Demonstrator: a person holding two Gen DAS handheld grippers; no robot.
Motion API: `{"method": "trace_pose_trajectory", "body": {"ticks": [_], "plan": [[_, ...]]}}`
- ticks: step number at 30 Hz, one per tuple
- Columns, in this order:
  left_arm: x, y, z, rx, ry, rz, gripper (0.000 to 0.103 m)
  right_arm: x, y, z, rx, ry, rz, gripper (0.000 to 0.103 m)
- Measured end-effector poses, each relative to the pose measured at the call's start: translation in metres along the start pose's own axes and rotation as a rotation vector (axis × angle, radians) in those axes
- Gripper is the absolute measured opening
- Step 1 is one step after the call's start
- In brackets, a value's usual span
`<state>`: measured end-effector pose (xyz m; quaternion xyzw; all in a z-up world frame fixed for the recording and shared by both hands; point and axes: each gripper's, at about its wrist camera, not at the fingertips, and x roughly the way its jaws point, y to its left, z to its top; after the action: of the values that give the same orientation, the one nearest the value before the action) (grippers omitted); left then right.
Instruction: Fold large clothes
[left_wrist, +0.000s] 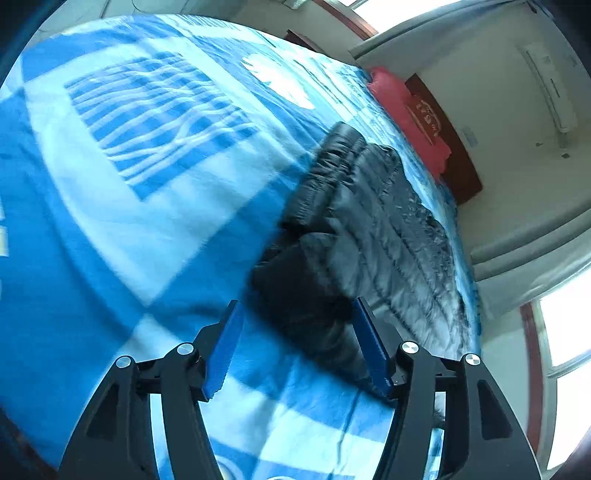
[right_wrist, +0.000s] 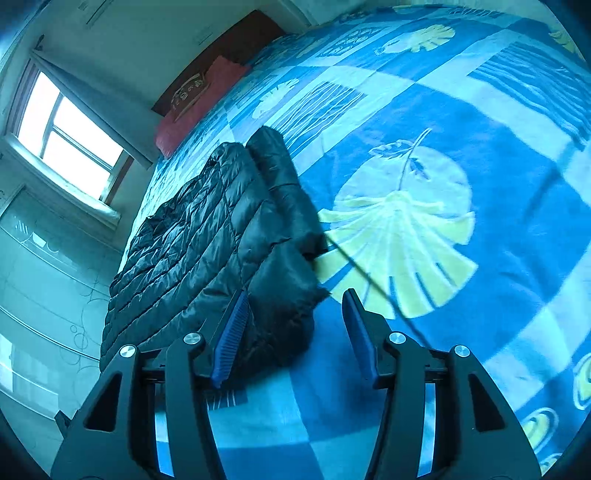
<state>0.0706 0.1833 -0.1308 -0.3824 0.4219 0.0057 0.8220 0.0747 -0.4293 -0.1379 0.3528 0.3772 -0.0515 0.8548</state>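
A black quilted puffer jacket (left_wrist: 373, 229) lies on the blue patterned bedspread (left_wrist: 147, 206), partly folded, with a sleeve or flap lying over its near end. My left gripper (left_wrist: 297, 343) is open and empty, just above the jacket's near edge, which lies between its fingers. In the right wrist view the jacket (right_wrist: 207, 243) lies left of centre on the bedspread (right_wrist: 461, 155). My right gripper (right_wrist: 293, 332) is open and empty, with the jacket's near corner between its fingers.
A red pillow (left_wrist: 402, 110) and a dark wooden headboard (left_wrist: 443, 147) are at the far end of the bed. A window (right_wrist: 66, 136) and pale walls lie beyond the bed's edge next to the jacket.
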Motion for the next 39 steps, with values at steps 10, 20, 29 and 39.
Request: {"method": "trace_pose_trajectory", "body": {"ticks": [10, 20, 29, 39], "plan": [[-0.015, -0.009, 0.029, 0.199, -0.046, 0.125, 0.069, -0.008, 0.054, 0.008, -0.178, -0.032, -0.039, 0.049], [0.053, -0.049, 0.070, 0.336, 0.117, 0.065, 0.069, 0.089, 0.208, -0.008, -0.503, 0.139, 0.073, 0.040], [0.087, -0.075, 0.103, 0.400, 0.146, 0.082, 0.069, 0.158, 0.268, -0.006, -0.613, 0.185, 0.003, 0.037], [0.116, -0.082, 0.123, 0.433, 0.212, 0.057, 0.075, 0.191, 0.261, -0.026, -0.653, 0.191, -0.096, 0.037]]}}
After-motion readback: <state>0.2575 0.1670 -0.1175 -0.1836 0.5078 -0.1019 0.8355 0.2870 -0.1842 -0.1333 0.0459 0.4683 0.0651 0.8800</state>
